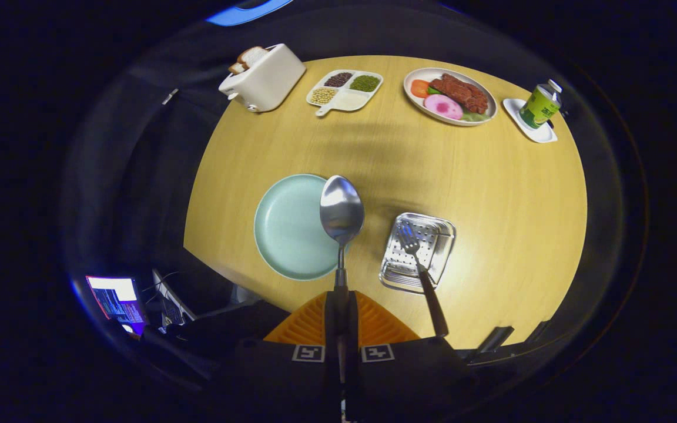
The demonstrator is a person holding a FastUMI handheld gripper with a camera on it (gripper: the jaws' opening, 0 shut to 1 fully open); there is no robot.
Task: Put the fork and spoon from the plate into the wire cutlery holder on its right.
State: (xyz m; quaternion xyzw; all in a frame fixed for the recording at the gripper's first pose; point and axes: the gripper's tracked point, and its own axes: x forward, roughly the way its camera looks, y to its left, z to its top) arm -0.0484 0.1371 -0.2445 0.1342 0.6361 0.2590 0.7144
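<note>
The gripper (341, 317) pinched the spoon (341, 210) by its handle, long axis pointing straight ahead; the wire cutlery holder (445, 230), fork (421, 267) already inside, lay ahead-right of the jaws, the plate (288, 226) ahead-left.

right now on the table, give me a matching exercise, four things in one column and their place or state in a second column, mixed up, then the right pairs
Things:
1. spoon
2. fork
3. green plate
4. wire cutlery holder

Places or states:
A. bare, just ahead of the fingers and left of the holder
B. tines in the holder, handle sticking out over its near rim
C. clamped by its handle in the shut gripper, bowl lifted over the plate's right edge
D. on the table right of the plate, holding one utensil

Pairs: 1-C, 2-B, 3-A, 4-D
</note>
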